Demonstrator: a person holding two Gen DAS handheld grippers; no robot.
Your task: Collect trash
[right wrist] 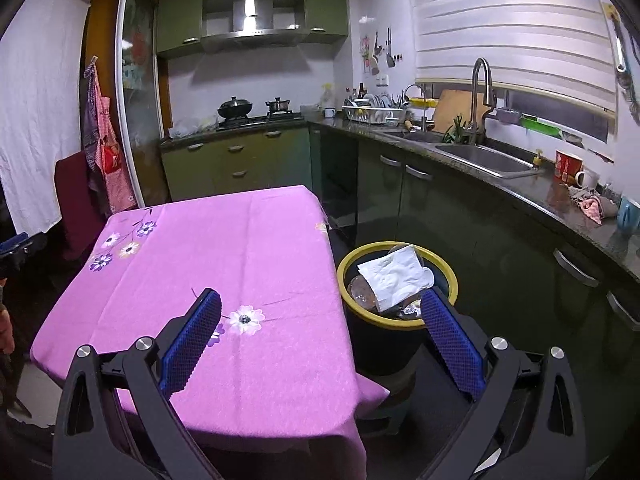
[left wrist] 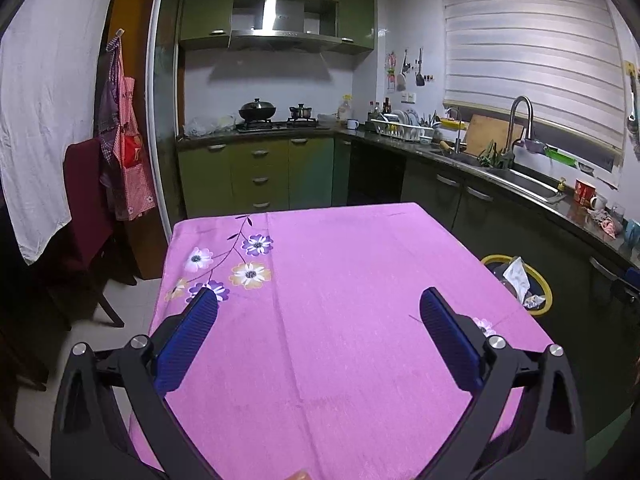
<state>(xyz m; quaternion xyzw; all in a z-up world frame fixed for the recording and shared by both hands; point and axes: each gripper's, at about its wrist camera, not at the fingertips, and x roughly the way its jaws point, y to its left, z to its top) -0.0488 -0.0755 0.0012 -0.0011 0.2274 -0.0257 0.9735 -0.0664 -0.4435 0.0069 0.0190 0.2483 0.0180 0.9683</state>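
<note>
pink cloth with printed flowers covers the tabletop (left wrist: 340, 320), and nothing lies on the part of it that either view shows. the left gripper (left wrist: 318, 304) hangs over the cloth with its jaws spread wide and nothing between them. the right gripper (right wrist: 320, 306) sits over the tabletop's right edge, jaws spread just as wide and empty, its right blue pad in front of the bin's near rim.

the trash is in the bin (right wrist: 450, 276), a dark pail with a yellow rim standing on the floor just beside the tabletop: a crumpled white tissue (right wrist: 394, 276) on top, clear plastic under it, and a scrap of foil by the near rim. what the plastic pieces are is hard to make out. in the left view the tabletop edge cuts off most of the bin.

little writing can be read. the red cup (right wrist: 566, 166) by the sink (right wrist: 480, 158) carries white markings too small to read, and the red patch on the hanging apron (right wrist: 110, 160) shows a pale mark like a letter k. the mark on the range hood (left wrist: 282, 18) is illegible. at the left edge of the right view a sliver of the other gripper shows, mostly cut off
</note>
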